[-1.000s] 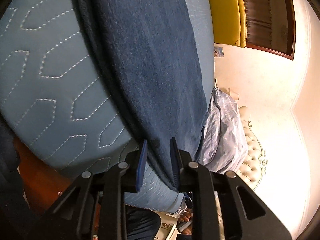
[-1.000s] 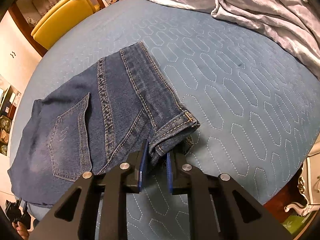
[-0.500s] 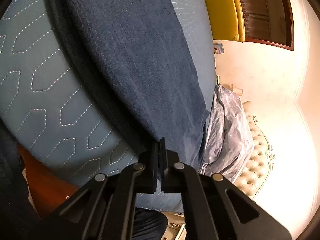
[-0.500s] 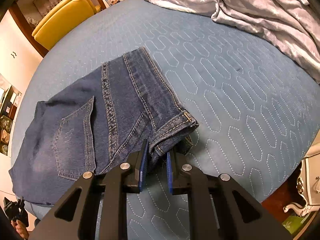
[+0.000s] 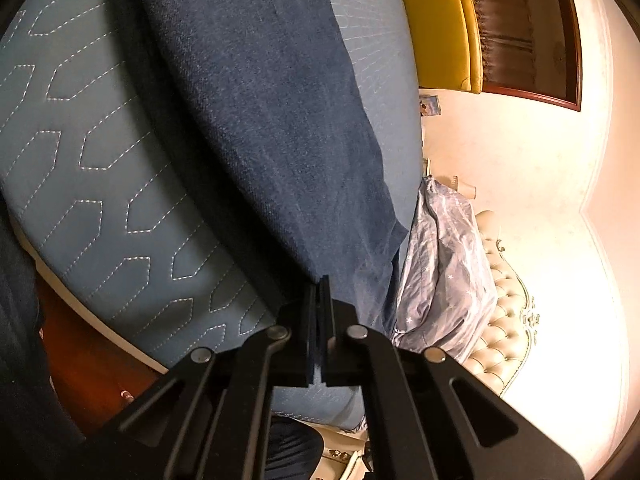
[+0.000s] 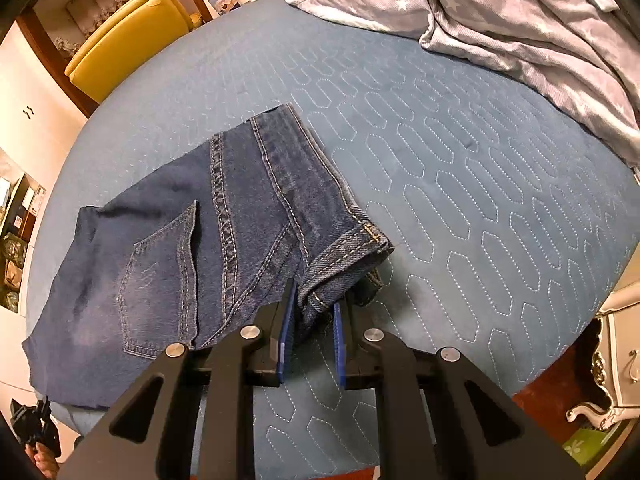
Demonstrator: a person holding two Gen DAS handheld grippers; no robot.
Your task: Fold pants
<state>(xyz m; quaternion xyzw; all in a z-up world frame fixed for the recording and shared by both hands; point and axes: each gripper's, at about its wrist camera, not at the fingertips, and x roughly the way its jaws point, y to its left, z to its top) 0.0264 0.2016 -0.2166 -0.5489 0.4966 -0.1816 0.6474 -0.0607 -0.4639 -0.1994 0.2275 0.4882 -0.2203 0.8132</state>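
Note:
Blue denim pants (image 6: 200, 240) lie on the quilted blue bedspread (image 6: 460, 200), back pocket up, the waistband end near my right gripper. My right gripper (image 6: 312, 308) has its blue pads on either side of the bunched waistband corner, pressed against the thick denim. In the left wrist view the pants (image 5: 260, 120) hang as a long dark panel above the bedspread (image 5: 80, 140). My left gripper (image 5: 320, 284) is shut on the edge of that fabric, its jaws together.
A crumpled grey star-print duvet (image 6: 500, 12) lies at the far right of the bed. A yellow chair (image 6: 124, 36) stands beyond the bed. A tufted cream headboard (image 5: 504, 312) and a white nightstand (image 6: 616, 352) flank the bed.
My left gripper has closed on the pants edge and lifted it. The right gripper has pulled back a little, still at the waistband corner.

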